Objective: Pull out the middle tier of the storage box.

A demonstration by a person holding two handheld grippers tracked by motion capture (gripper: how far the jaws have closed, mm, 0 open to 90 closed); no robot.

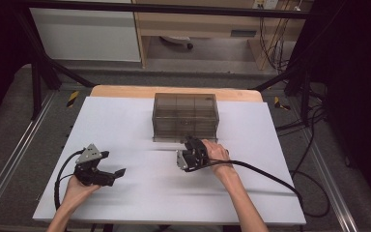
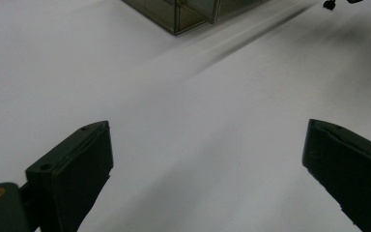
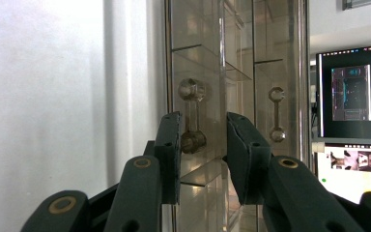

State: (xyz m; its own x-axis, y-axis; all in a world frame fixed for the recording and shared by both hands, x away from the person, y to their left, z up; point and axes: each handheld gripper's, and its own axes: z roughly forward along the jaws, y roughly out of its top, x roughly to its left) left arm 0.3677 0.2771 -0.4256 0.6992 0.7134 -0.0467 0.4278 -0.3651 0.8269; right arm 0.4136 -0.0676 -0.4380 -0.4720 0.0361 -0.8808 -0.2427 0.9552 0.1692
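Observation:
A smoked see-through drawer box [image 1: 185, 113] stands at the back middle of the white table [image 1: 125, 125]. My right gripper [image 1: 191, 141] is turned on its side and points at the box's front. In the right gripper view its jaws [image 3: 200, 118] stand a little apart on either side of a clear bar handle [image 3: 192, 116] on a drawer front, with a gap showing beside the handle. A second handle [image 3: 276, 113] sits farther along. My left gripper [image 1: 115, 163] rests at the table's left, jaws wide open [image 2: 207, 126] over bare white surface, the box corner [image 2: 183, 12] far ahead.
The right gripper's cable [image 1: 270, 176] trails across the table's right side toward the front edge. Black frame posts and floor cables [image 1: 314, 125] surround the table. Screens [image 3: 350, 89] stand beyond the box in the right gripper view.

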